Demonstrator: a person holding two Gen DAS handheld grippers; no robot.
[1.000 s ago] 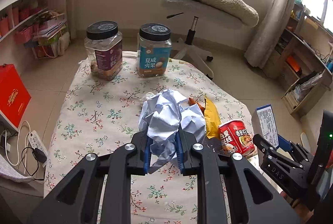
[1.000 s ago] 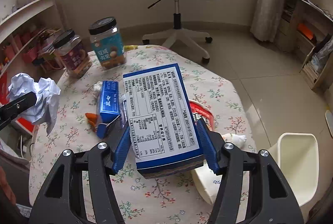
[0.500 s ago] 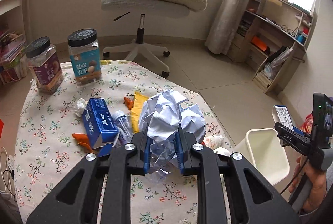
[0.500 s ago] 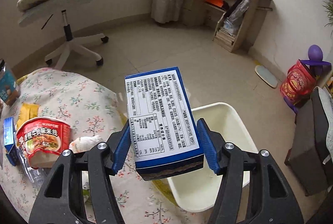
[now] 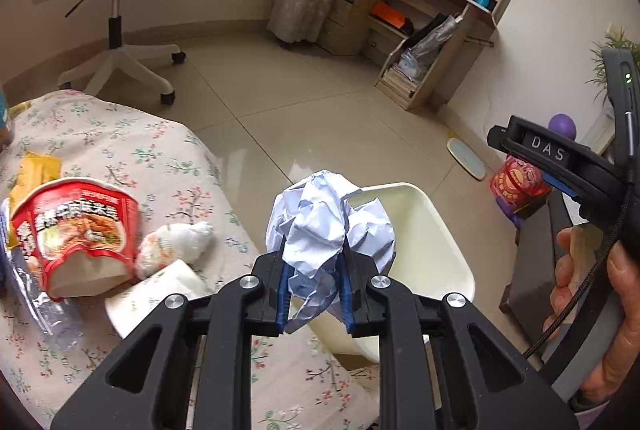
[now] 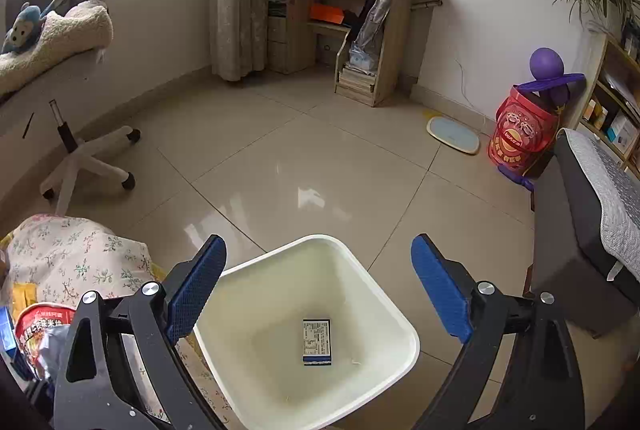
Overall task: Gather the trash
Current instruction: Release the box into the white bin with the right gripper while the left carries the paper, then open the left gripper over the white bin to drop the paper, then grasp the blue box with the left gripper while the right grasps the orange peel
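Both wrist views look down, close above bin (image 6: 408, 346); shared: bin (image 5: 432, 254), floor.

The box (image 6: 317, 342) lies in the bin (image 6: 404, 322), seemingly just beside the table (image 6: 72, 262).

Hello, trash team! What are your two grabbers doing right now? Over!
Left gripper shut on paper ball, above bin rim. Right gripper open over bin, blue box lying inside. Nothing in the way.
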